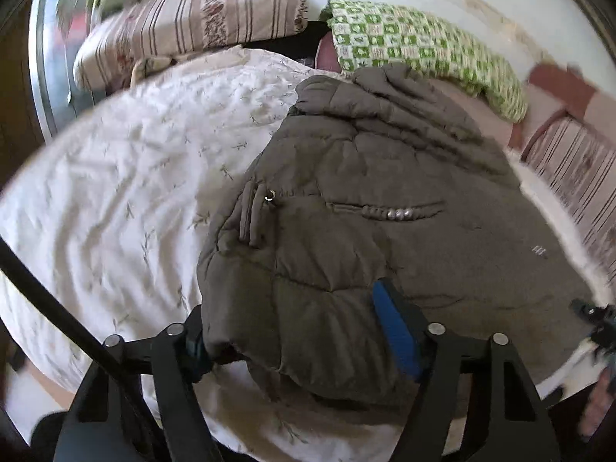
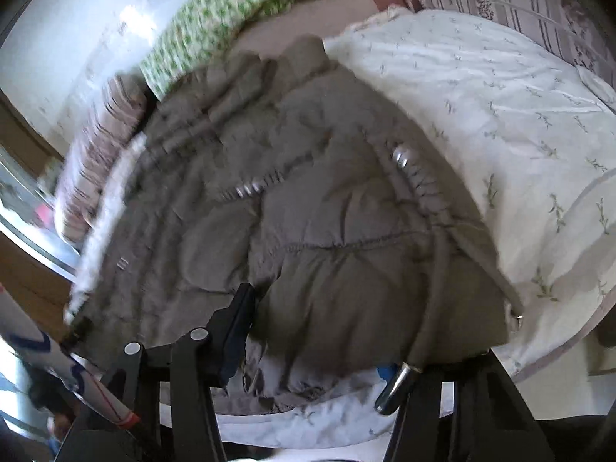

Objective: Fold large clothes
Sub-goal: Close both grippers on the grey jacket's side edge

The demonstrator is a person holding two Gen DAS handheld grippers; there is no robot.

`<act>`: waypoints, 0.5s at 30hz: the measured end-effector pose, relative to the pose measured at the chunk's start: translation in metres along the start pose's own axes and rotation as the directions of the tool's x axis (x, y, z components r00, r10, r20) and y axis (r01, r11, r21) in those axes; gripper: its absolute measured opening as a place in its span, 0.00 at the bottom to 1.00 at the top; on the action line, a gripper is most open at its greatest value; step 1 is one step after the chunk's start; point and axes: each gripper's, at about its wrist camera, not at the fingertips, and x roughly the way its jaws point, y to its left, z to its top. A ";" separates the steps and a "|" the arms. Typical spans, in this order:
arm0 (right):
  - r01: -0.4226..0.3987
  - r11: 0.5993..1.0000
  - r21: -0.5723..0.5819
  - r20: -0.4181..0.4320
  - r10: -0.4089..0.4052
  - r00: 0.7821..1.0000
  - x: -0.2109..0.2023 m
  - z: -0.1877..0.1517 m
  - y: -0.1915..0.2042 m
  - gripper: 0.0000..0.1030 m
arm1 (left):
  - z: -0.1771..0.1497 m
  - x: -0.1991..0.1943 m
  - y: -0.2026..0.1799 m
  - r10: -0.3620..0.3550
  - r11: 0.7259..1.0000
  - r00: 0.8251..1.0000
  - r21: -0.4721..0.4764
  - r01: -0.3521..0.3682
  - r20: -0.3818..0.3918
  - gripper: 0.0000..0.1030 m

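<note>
A large olive-brown padded jacket (image 1: 365,200) lies spread on a bed with a white leaf-print cover (image 1: 115,177). My left gripper (image 1: 296,342) is shut on a thick fold of the jacket's near edge; the blue pad of its right finger (image 1: 392,331) presses the fabric. In the right wrist view the jacket (image 2: 308,200) fills the middle. My right gripper (image 2: 319,342) is shut on the jacket's near hem, its right finger hidden under the cloth. A drawcord with a metal tip (image 2: 392,389) hangs beside it.
A striped pillow (image 1: 192,23) and a green checked blanket (image 1: 415,46) lie at the far end of the bed. Another striped cushion (image 1: 569,169) is at the right. A wall stands behind. The bed edge (image 2: 558,346) drops off at the right.
</note>
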 end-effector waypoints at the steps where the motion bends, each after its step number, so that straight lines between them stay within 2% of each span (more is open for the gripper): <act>1: 0.020 1.000 -0.008 -0.008 -0.020 1.000 0.004 -0.001 0.001 0.58 | -0.001 0.006 -0.003 0.035 0.999 0.999 0.024 -0.035 -0.014 0.64; 3: 0.056 0.997 -0.048 0.007 -0.056 0.998 0.003 -0.003 0.005 0.57 | -0.003 0.013 -0.009 0.084 0.995 0.996 0.061 -0.082 -0.030 0.63; 7: 0.125 0.987 -0.105 0.038 -0.122 0.992 0.004 -0.009 0.009 0.58 | -0.006 0.016 -0.019 0.153 0.981 0.988 0.124 -0.151 -0.012 0.64; 9: 0.139 0.982 -0.125 0.064 -0.132 0.989 0.004 -0.014 0.010 0.63 | -0.008 0.019 -0.021 0.179 0.975 0.984 0.140 -0.175 -0.013 0.71; 12: 0.150 0.977 -0.151 0.095 -0.137 0.986 0.004 -0.018 0.009 0.67 | -0.008 0.023 -0.017 0.192 0.975 0.981 0.121 -0.187 -0.026 0.79; 15: 0.137 0.980 -0.142 0.093 -0.125 0.988 0.004 -0.016 0.008 0.68 | -0.007 0.025 -0.009 0.184 0.980 0.982 0.082 -0.180 -0.044 0.84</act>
